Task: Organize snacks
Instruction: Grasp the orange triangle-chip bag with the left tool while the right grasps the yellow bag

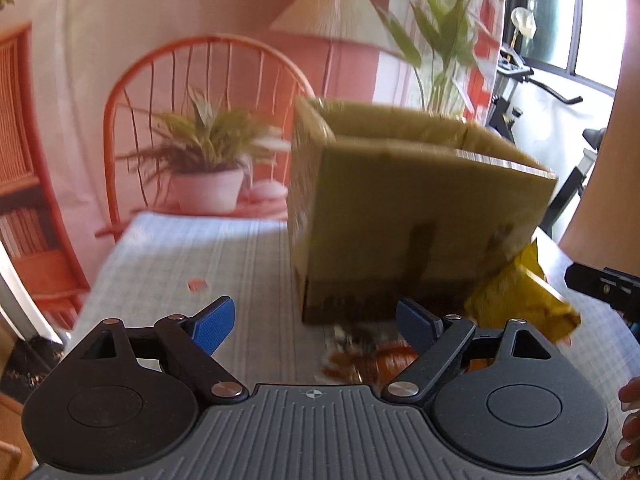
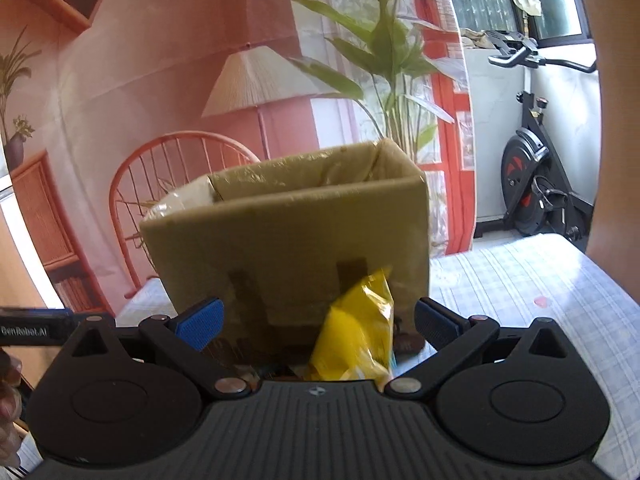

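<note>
An open cardboard box (image 1: 404, 216) stands on the checked tablecloth (image 1: 192, 256); it also shows in the right wrist view (image 2: 304, 232). A yellow snack bag (image 1: 520, 300) leans at the box's right front corner; in the right wrist view the bag (image 2: 356, 340) stands up between the fingers, apart from both pads. An orange-brown snack packet (image 1: 376, 356) lies flat in front of the box, below my left gripper. My left gripper (image 1: 316, 324) is open and empty. My right gripper (image 2: 316, 324) is open, with its jaws wide around the yellow bag.
A printed backdrop with a chair, lamp and plants hangs behind the table (image 1: 200, 80). An exercise bike (image 2: 536, 184) stands at the far right by the window. A small red scrap (image 1: 197, 285) lies on the cloth left of the box. The right gripper's body (image 1: 604, 284) shows at the right edge.
</note>
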`<state>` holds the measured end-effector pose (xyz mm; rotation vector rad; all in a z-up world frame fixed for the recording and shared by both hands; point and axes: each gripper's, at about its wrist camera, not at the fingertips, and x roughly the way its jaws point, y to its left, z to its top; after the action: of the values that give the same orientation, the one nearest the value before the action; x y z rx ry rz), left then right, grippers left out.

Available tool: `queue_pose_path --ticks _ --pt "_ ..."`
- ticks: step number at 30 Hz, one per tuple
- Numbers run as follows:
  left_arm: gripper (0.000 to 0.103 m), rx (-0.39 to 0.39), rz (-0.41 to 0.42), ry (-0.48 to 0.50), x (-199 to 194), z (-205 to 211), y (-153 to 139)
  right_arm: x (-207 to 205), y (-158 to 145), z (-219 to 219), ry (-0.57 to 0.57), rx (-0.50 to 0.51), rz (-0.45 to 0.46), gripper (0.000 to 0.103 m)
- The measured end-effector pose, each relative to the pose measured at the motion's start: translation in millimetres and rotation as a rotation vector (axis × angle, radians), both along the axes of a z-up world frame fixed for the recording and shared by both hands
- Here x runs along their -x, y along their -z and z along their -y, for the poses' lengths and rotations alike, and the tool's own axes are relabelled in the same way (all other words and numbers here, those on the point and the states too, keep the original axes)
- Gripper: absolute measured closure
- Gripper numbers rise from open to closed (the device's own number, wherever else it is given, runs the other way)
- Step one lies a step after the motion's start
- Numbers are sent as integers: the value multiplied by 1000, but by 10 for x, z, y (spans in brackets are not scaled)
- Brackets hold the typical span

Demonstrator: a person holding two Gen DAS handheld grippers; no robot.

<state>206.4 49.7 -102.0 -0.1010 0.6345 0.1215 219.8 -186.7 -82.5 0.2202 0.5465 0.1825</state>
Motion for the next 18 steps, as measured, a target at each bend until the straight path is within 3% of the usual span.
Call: queue_pose_path --ticks 10,18 --pt "14 42 -16 42 71 131 192 -17 254 101 5 4 -75 0" --pt "13 102 -50 80 10 242 327 -252 506 51 -41 -17 -108 11"
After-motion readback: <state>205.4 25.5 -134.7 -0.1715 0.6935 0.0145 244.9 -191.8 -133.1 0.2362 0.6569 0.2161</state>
